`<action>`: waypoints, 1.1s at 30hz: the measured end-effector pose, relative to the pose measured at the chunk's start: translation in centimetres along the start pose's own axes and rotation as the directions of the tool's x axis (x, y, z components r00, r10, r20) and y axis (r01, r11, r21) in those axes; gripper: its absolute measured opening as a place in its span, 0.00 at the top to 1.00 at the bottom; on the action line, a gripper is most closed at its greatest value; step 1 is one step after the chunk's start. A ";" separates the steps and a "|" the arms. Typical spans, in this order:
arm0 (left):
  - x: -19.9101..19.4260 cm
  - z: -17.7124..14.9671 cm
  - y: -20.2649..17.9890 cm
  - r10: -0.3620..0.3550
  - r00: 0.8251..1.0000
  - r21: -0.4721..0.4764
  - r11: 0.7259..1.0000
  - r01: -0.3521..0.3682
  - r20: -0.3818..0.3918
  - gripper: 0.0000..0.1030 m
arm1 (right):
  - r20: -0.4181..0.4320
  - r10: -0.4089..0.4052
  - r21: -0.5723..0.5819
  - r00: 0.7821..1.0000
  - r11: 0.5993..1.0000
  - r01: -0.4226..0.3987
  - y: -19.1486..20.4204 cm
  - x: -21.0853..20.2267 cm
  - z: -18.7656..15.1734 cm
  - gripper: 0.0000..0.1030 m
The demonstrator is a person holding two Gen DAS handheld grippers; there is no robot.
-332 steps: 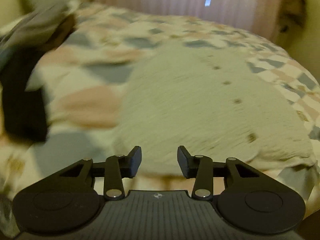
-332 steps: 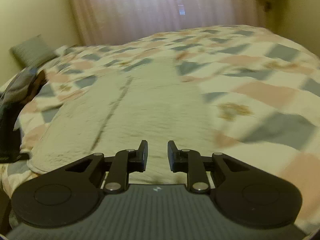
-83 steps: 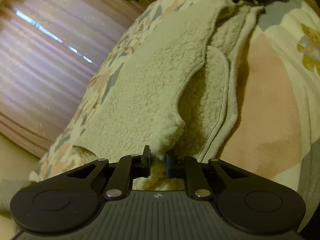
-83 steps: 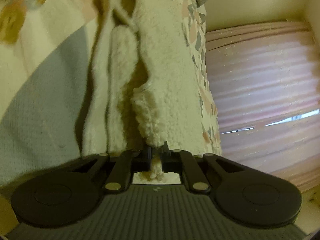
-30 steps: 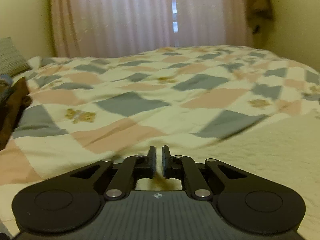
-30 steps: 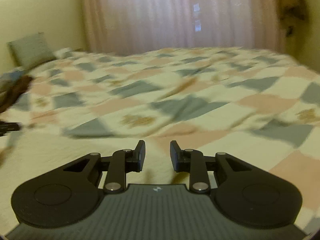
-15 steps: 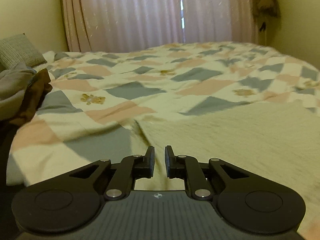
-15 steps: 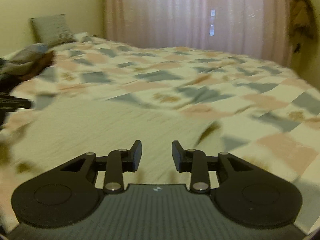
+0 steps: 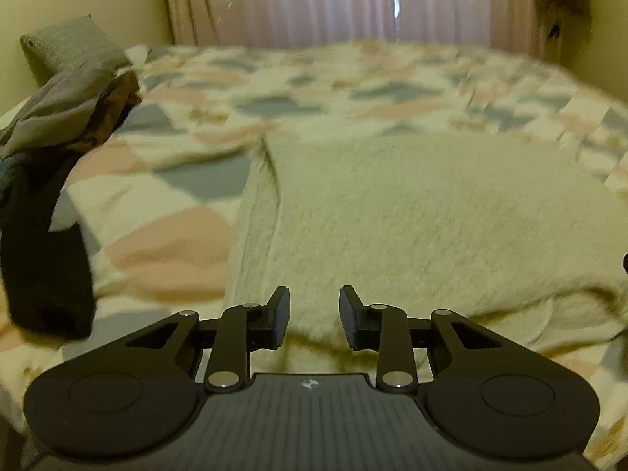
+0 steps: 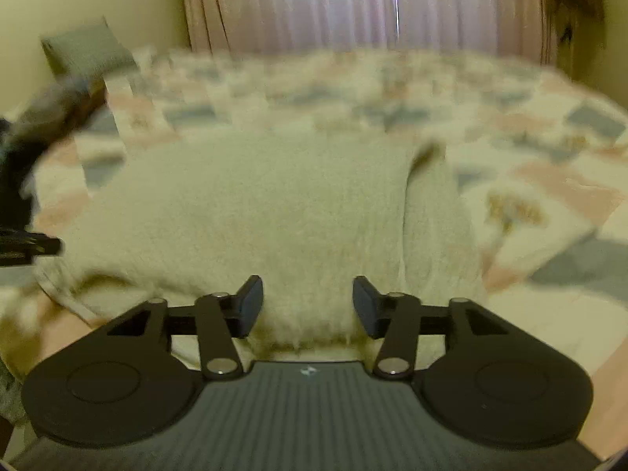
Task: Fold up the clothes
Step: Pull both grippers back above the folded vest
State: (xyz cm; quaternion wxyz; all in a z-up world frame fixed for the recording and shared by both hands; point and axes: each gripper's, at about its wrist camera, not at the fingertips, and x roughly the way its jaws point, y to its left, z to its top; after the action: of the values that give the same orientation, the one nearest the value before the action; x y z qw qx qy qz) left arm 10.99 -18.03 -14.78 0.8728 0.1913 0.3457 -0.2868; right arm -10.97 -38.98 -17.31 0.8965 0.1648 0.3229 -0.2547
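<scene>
A cream fleece garment (image 9: 412,212) lies folded flat on the patchwork quilt (image 9: 165,231), with a second layer showing along its left and near edges. My left gripper (image 9: 314,316) hovers open over its near left corner, nothing between the fingers. In the right wrist view the same fleece garment (image 10: 267,212) fills the middle, a folded strip along its right side. My right gripper (image 10: 308,306) stands open wide over the near edge, holding nothing. The other gripper's black tip (image 10: 27,245) shows at the left edge.
A pile of dark and grey clothes (image 9: 51,149) lies on the bed's left side, with a grey pillow (image 9: 70,49) behind it. Pink curtains (image 9: 333,0) hang at the far wall. The quilt (image 10: 549,180) stretches away to the right of the fleece.
Both grippers have let go of the fleece and opened wider. They have drawn back toward the bed's near edge, so the folded garment now lies in front of them.
</scene>
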 end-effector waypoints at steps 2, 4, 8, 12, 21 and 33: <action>-0.1 -0.4 -0.3 0.039 0.998 -0.008 0.999 -0.039 -0.048 0.70 | -0.013 0.009 0.033 1.000 0.999 -0.009 -0.1 0.1 0.1 0.56; -1.8 -0.6 -0.2 0.032 0.999 -0.027 0.999 -0.032 -0.023 0.70 | 0.019 0.028 0.067 0.999 0.997 -0.029 0.0 -0.9 0.4 0.53; -4.6 -1.0 -0.1 0.050 0.999 -0.022 0.999 -0.049 0.022 0.68 | 0.052 0.035 0.076 0.998 0.996 -0.039 0.8 -2.9 0.7 0.40; -6.9 -1.2 0.2 0.054 0.997 -0.051 0.997 -0.052 0.050 0.61 | 0.076 0.040 0.091 0.996 0.995 -0.047 1.5 -4.9 0.0 0.37; -10.9 -2.6 -0.1 0.048 0.995 -0.072 0.997 -0.042 0.090 0.54 | 0.127 0.029 0.116 0.992 0.992 -0.043 2.4 -9.5 -1.5 0.16; -14.9 -4.8 -1.2 0.033 0.992 -0.079 0.997 -0.023 0.124 0.40 | 0.157 0.008 0.172 0.988 0.984 -0.036 1.1 -13.4 -3.6 0.07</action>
State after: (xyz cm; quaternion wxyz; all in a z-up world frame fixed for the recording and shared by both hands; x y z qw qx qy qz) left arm -1.04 -10.86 -7.64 0.9034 0.1437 0.2985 -0.2724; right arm -20.98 -31.70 -10.93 0.9038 0.2259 0.2264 -0.2843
